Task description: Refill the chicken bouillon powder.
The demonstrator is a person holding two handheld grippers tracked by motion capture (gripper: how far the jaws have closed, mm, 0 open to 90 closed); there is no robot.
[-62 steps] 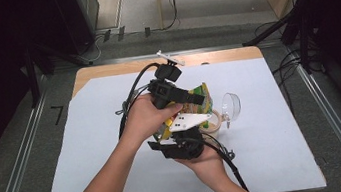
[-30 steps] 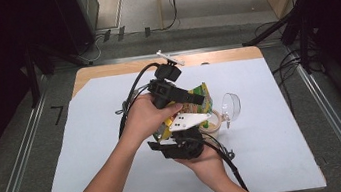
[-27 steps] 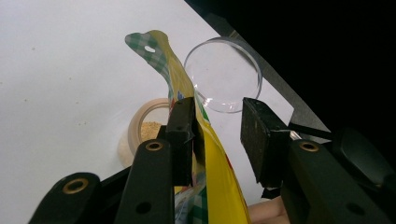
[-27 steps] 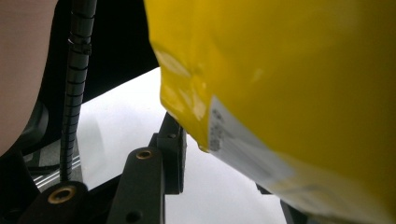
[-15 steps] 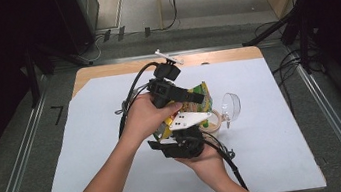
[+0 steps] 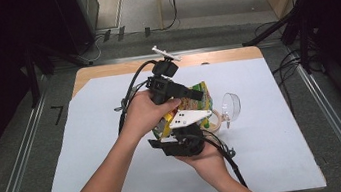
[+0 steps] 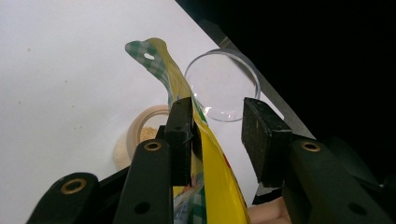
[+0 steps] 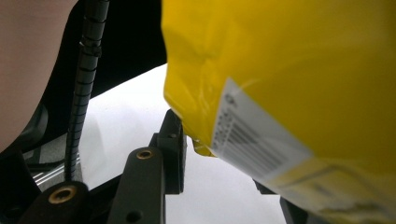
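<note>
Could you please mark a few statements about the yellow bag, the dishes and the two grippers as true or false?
1. The yellow bag lies between the left gripper's jaws. True.
2. Both of the left gripper's pads press on the bag. False: one touches it, the other stands apart.
3. The clear lid covers the round beige dish. False: it sits beside the dish.
4. The bag carries a barcode label. True.
5. The table cover is dark green. False: it is white.

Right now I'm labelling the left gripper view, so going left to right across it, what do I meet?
Round tan wooden bowl holding beige powder → yellow and green-checked plastic snack bag → clear round plastic lid.
</note>
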